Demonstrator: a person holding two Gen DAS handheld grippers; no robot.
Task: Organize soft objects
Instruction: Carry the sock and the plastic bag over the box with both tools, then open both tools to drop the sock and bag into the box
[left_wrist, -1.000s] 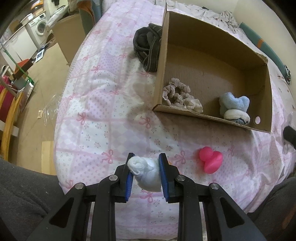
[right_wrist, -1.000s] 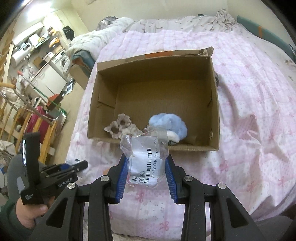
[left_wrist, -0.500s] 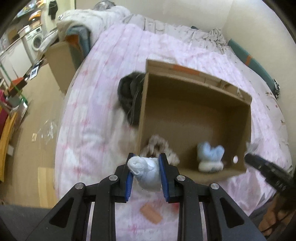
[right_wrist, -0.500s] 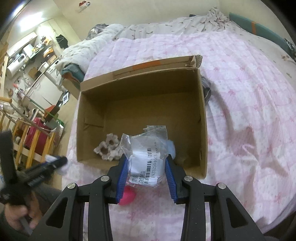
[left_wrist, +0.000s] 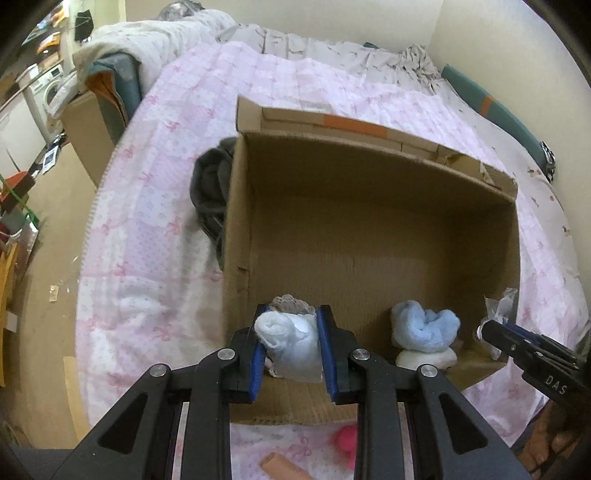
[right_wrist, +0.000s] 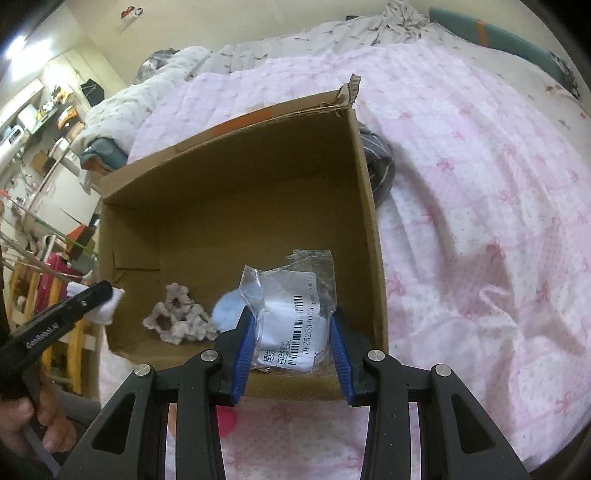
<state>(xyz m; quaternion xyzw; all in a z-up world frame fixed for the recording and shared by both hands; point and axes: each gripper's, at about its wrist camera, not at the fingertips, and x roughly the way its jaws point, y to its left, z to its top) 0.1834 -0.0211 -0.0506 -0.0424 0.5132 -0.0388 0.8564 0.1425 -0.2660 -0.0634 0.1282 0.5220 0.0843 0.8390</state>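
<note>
Nearest, L gripper (left_wrist: 290, 345) clamps a white rolled cloth (left_wrist: 291, 341) above the cardboard box (left_wrist: 369, 192) front edge. R gripper (right_wrist: 291, 354) grips a clear plastic packet (right_wrist: 295, 317) w/ barcode label, likewise over the box. Inside near the front: beige scrunchie (right_wrist: 177, 321), blue fluffy item (left_wrist: 424, 330). Beyond, a dark garment (left_wrist: 210, 199) on pink bedspread (right_wrist: 480, 184).

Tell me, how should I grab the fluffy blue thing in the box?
Come straight down from above and pinch the fluffy blue thing across its two puffy humps. The cardboard box walls block the sides, and it sits atop a white pad.
</note>
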